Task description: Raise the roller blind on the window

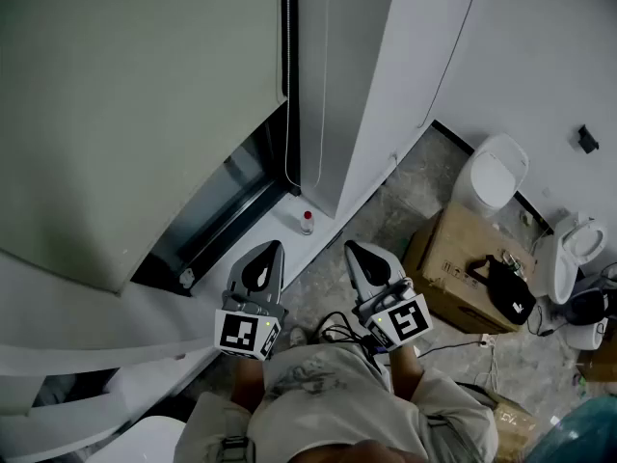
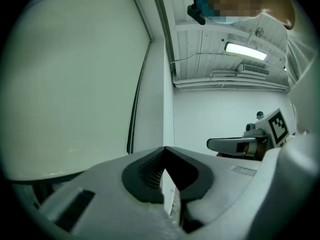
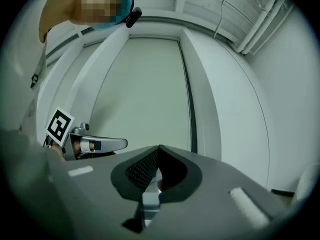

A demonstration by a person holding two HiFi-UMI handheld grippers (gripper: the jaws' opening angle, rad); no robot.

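The roller blind [image 1: 135,95] is a large pale grey-green sheet that covers the window at the left; it fills the left gripper view [image 2: 70,79] and the middle of the right gripper view [image 3: 145,89]. Its dark bead chain [image 1: 288,75] hangs along the blind's right edge, seen as a dark line [image 2: 136,104] [image 3: 189,99]. My left gripper [image 1: 275,247] and right gripper [image 1: 353,249] are side by side low in front of me, both shut with nothing between the jaws. Both point toward the window, well short of the chain.
A white pillar [image 1: 357,85] stands right of the chain. A small red-capped bottle [image 1: 308,222] sits on the ledge at its foot. On the floor to the right are a cardboard box [image 1: 453,249] with a black bag [image 1: 506,292] on it and two white toilets [image 1: 496,172] [image 1: 574,254].
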